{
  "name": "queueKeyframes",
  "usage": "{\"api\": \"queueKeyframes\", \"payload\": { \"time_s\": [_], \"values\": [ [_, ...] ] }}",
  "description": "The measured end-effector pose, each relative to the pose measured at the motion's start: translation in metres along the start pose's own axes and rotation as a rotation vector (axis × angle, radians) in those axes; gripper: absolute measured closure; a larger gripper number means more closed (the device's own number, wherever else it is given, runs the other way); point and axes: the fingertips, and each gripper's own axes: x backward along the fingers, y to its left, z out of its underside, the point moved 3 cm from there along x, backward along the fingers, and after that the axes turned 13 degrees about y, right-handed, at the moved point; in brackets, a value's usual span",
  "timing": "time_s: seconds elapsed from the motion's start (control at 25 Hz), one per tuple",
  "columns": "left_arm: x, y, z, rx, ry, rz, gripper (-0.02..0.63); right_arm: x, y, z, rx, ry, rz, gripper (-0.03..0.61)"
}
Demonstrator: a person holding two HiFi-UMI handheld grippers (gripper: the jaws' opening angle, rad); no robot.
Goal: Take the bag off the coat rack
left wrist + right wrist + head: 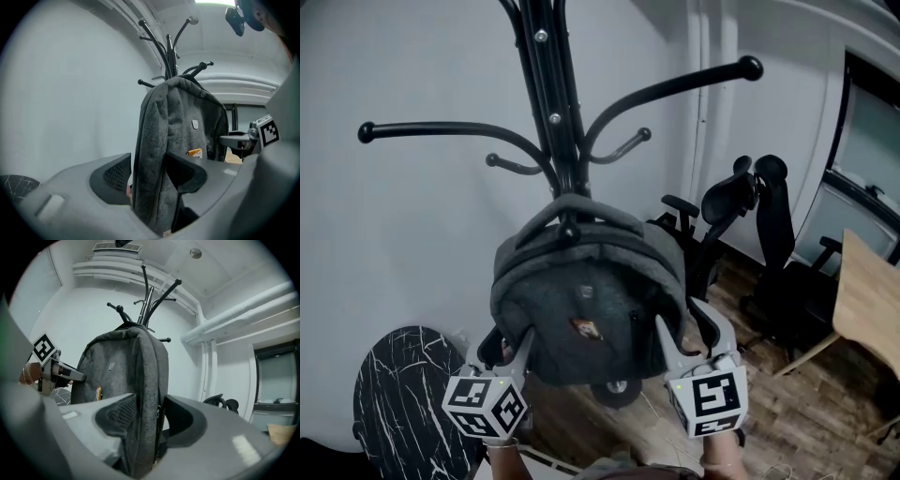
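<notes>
1. Hanging on the pole of the coat rack (548,84), the grey bag (581,309) bears a small badge (195,124) and an orange tag (194,152), both unreadable.
2. Jaws wide, the left gripper (511,339) and right gripper (680,319) straddle its two sides.

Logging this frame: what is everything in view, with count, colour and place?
bag: one, grey, hanging on the coat rack
coat rack: one, black, in front of the wall
chairs: two, it seems, black, right of the rack
table: one, light wood, right edge
round top: one, black with white veins, lower left
floor: brown wood planks, lower right
wall: white, behind the rack
left gripper: one, grey, jaws open with the bag's left edge between them
right gripper: one, grey, jaws open with the bag's right edge between them
</notes>
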Motion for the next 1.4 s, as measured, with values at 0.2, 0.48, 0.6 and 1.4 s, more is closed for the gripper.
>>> {"api": "queueKeyframes", "payload": {
  "time_s": [0.2,0.48,0.6,1.4],
  "values": [
    [-0.004,-0.001,-0.002,-0.012,0.000,0.001,0.397,-0.002,0.000,0.003,0.005,0.036,-0.012,0.401],
    [-0.005,-0.006,-0.003,-0.055,-0.006,0.012,0.470,-0.005,-0.001,0.003,-0.009,-0.044,0.025,0.461],
    [-0.001,-0.009,-0.003,-0.068,-0.013,0.024,0.503,-0.002,0.001,0.003,-0.013,-0.047,0.043,0.477],
    [0.044,-0.021,-0.010,-0.081,-0.125,0.012,0.532,0.040,0.019,-0.020,0.030,-0.192,0.075,0.497]
  ]
}}
